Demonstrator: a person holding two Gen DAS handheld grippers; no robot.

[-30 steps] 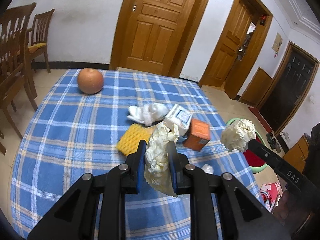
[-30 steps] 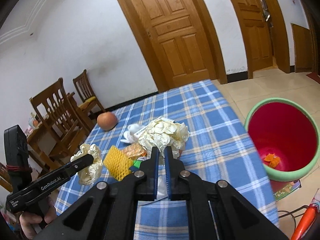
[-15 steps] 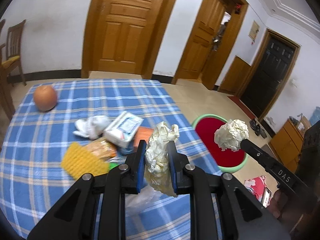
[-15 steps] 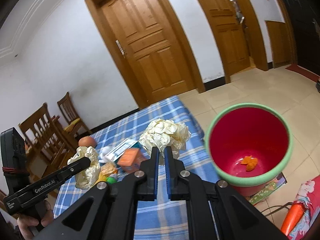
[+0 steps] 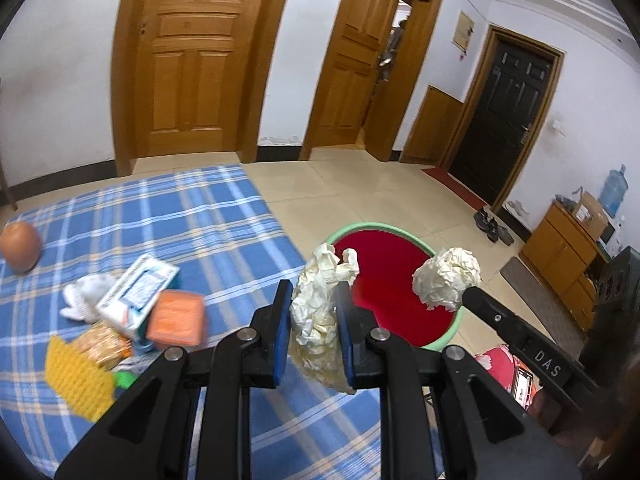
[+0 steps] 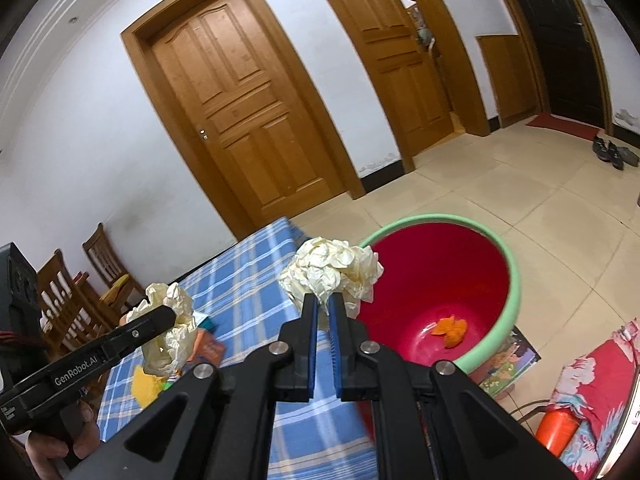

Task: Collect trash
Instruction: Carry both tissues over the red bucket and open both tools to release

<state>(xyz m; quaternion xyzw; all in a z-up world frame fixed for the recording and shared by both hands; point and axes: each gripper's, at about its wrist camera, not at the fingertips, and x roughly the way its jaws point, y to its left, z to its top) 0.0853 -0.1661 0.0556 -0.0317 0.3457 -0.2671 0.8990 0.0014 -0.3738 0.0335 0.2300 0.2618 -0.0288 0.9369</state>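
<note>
My left gripper (image 5: 313, 295) is shut on a crumpled cream paper wad (image 5: 320, 300), held above the right edge of the blue plaid table (image 5: 192, 224). My right gripper (image 6: 323, 303) is shut on a second, rounder crumpled paper ball (image 6: 332, 274), which also shows in the left wrist view as a paper ball (image 5: 447, 278) over the bin. The red bin with a green rim (image 6: 432, 292) stands on the floor beside the table, with an orange scrap (image 6: 450, 326) at its bottom. Both wads hang near the bin's (image 5: 384, 276) rim.
On the table lie a white carton (image 5: 138, 292), an orange box (image 5: 176, 318), a yellow foam net (image 5: 76, 376), a white tissue (image 5: 84, 294) and a round fruit (image 5: 20, 246). Wooden chairs (image 6: 80, 296) stand behind. A person's hand (image 6: 60, 440) holds the left gripper's handle.
Both grippers have swung right with their paper wads, from over the table's clutter to the table edge and the red bin. The bin now fills more of both views.
</note>
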